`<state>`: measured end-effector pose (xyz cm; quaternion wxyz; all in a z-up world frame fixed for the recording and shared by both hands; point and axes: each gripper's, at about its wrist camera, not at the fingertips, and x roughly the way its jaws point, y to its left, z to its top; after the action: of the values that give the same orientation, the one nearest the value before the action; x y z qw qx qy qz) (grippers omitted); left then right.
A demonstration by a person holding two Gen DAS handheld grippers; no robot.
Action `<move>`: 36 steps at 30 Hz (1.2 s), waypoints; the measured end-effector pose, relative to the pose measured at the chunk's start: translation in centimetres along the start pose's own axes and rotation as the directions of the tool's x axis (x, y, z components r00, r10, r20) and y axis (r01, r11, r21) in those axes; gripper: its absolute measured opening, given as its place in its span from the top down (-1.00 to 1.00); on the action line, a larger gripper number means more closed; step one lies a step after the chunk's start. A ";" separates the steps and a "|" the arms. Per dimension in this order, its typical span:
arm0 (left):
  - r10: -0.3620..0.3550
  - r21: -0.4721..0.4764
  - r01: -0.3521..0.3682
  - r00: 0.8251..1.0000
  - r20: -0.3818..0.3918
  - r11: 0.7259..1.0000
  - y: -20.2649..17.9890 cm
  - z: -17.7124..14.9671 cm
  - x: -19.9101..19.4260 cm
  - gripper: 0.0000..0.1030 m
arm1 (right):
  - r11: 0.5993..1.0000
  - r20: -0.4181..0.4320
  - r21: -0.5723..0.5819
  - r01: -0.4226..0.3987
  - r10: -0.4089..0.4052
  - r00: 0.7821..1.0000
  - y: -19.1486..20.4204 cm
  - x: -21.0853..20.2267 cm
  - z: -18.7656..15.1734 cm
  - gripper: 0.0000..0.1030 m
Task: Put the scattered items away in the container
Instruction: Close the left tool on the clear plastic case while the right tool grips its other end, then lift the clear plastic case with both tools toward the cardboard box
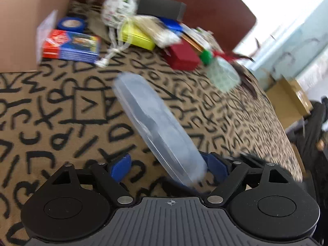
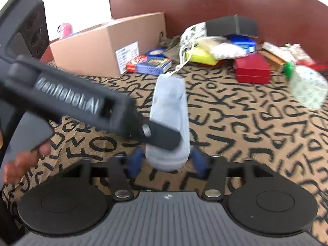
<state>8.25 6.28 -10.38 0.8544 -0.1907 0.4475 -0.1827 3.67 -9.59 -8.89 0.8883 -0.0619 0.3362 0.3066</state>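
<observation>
A long translucent plastic case (image 1: 155,123) lies tilted over the letter-patterned cloth. In the left wrist view my left gripper (image 1: 170,167) is open, its blue pads wide apart, the case's near end against the right pad. In the right wrist view my right gripper (image 2: 167,163) has its blue pads on both sides of the case's (image 2: 170,110) near end and holds it. The left gripper's body (image 2: 82,104) crosses in front, its finger touching the case. A cardboard box (image 2: 98,47) stands at the back left.
Scattered items lie at the back: a blue-red card box (image 1: 71,47), blue tape roll (image 1: 70,23), yellow box (image 1: 136,35), red box (image 1: 182,55), green-patterned roll (image 1: 223,75), black block (image 1: 160,6), drawstring bag (image 1: 119,6). A brown chair back (image 2: 225,2) stands behind.
</observation>
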 end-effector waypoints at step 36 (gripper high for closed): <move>0.091 0.092 -0.089 0.996 -0.015 0.992 -0.7 3.9 4.8 -0.61 | 0.998 -0.043 -0.026 0.049 -0.050 0.998 -1.7 3.0 1.9 0.02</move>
<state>13.94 4.03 -11.30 0.8652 -0.1293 0.4551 -0.1662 7.45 -8.85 -9.54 0.8872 -0.0878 0.3503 0.2872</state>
